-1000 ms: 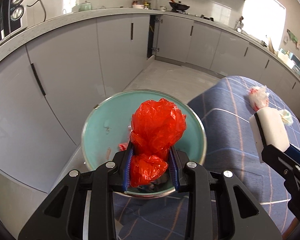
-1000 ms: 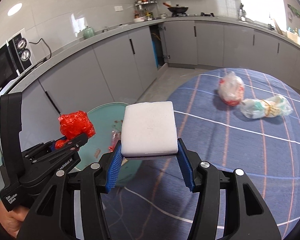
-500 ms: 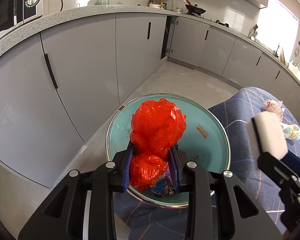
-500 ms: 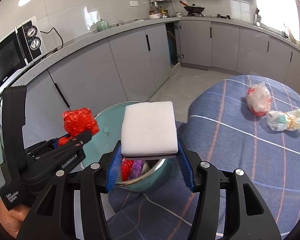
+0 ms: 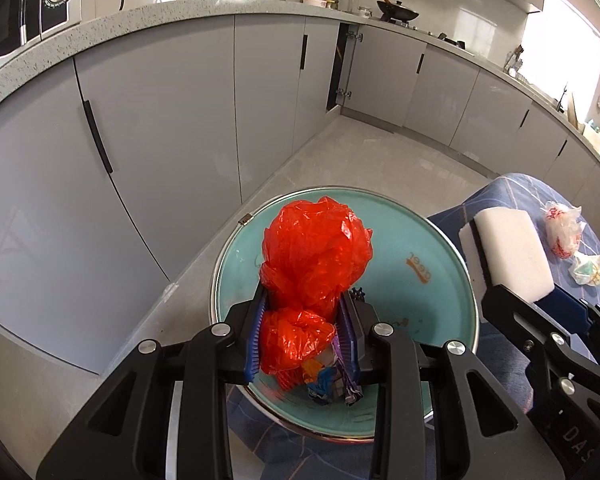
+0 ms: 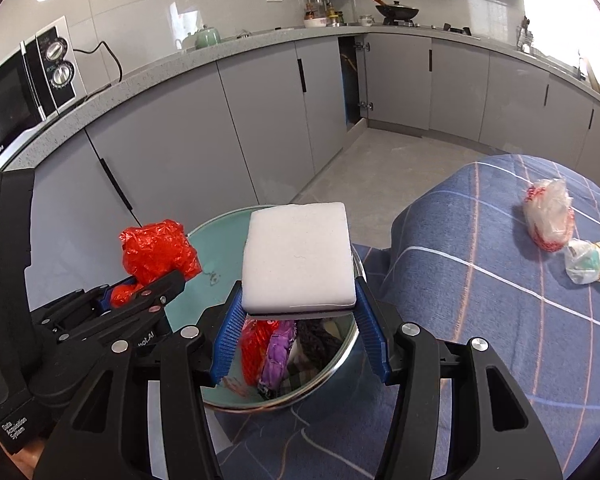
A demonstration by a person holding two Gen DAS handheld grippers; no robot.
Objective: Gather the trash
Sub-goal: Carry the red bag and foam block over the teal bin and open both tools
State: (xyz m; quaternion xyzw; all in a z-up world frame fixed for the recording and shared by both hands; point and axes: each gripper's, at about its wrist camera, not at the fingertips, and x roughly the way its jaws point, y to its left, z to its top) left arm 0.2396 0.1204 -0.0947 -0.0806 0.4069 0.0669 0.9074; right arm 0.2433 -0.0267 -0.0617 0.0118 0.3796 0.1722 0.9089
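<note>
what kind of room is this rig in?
A home kitchen, most likely: grey base cabinets under a speckled countertop, a microwave at the left, and a wok on the hob at the back.

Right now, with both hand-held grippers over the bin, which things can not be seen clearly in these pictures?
- Trash inside the teal bin: in the left wrist view the red plastic bag hides most of it.
- The same trash in the right wrist view: the white foam block covers it, only scraps show.
- The foam block's underside: hidden in both views.
- Print on the two small bags on the blue cloth: too small.
</note>
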